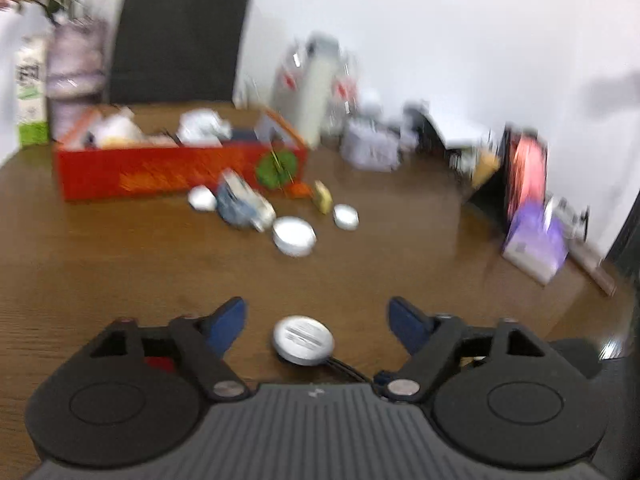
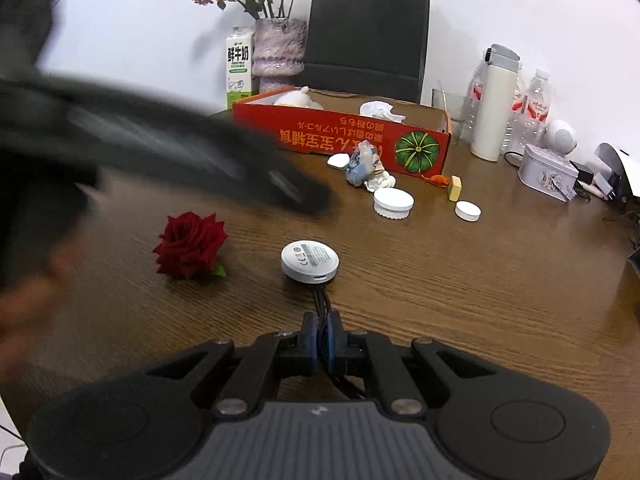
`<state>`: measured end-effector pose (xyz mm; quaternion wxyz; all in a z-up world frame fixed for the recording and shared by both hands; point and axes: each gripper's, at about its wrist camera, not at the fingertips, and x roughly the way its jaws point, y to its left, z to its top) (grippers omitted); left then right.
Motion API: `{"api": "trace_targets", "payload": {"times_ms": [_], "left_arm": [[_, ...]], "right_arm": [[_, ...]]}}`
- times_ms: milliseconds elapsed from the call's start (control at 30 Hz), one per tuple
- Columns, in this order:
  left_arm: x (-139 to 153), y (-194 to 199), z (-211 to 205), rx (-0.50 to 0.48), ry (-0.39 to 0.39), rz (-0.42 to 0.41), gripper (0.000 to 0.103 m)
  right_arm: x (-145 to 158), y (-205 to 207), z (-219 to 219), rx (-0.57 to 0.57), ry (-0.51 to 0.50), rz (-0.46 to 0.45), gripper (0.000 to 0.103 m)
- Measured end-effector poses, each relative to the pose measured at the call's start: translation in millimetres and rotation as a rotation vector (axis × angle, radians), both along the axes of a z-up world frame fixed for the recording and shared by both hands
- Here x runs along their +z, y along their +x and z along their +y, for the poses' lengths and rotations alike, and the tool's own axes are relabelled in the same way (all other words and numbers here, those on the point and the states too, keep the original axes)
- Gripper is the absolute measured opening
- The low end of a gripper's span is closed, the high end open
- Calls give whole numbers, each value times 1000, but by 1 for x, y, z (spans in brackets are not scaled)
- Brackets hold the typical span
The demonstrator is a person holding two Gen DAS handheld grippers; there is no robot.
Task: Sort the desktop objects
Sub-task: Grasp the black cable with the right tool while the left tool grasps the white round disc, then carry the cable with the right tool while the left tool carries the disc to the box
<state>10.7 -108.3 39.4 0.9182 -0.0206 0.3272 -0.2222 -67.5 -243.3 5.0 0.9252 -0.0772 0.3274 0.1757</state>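
Observation:
A round white charger puck (image 2: 309, 261) with a black cord (image 2: 322, 304) lies on the brown table (image 2: 460, 288). My right gripper (image 2: 323, 338) is shut on the cord just behind the puck. In the blurred left wrist view my left gripper (image 1: 316, 322) is open, with the puck (image 1: 303, 340) lying between its blue fingertips (image 1: 226, 322). A red rose head (image 2: 190, 245) lies left of the puck. The red cardboard box (image 2: 344, 136) stands farther back, with small items in front: white lids (image 2: 393, 202), a crumpled wrapper (image 2: 365, 166), a yellow block (image 2: 455, 188).
A vase with dried flowers (image 2: 278, 50), a milk carton (image 2: 239, 66) and a black bag (image 2: 366, 36) stand behind the box. A white flask (image 2: 493, 108), water bottles (image 2: 534, 108), a tin (image 2: 549, 172) and a purple box (image 1: 536, 244) line the right side. The left hand's blurred gripper (image 2: 160, 144) crosses the right view.

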Motion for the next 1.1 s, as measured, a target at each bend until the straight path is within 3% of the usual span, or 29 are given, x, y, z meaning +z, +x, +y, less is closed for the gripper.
{"api": "trace_targets", "payload": {"times_ms": [100,167,333,500,600,733,833,900,933,967,1000,1100], "left_arm": [[-24,17,-20,26,87,63,60],[-32,19,-22,58,97,58,41],[-28,14,-14,72,89,31,40],[2,6,20,91,-87,26,40],[31,-16,38,183,-42,-152,40],[57,-30,82,230,-131,-167,40],[59,-53,105,268,-74,-215,40],[47,-65,119,293,-40,-187,40],[39,-69,124,300,-28,-164,40],[30,-70,131,308,-23,-131,40],[19,-72,137,318,-29,-94,40],[-7,-77,144,324,-4,-20,40]], "right_arm": [[-1,1,-2,-1,5,0,4],[-2,1,-2,1,7,4,4],[-4,1,-4,0,21,10,4],[-6,5,-5,-15,48,30,4],[-5,5,2,-19,10,24,2],[-7,8,-3,-58,26,30,2],[-7,10,-4,-80,28,27,2],[-6,10,-6,-91,45,15,8],[-4,10,-6,-94,48,11,19],[-4,10,-6,-92,43,12,39],[-4,10,-5,-91,35,12,47],[-5,13,1,-88,28,6,49]]}}
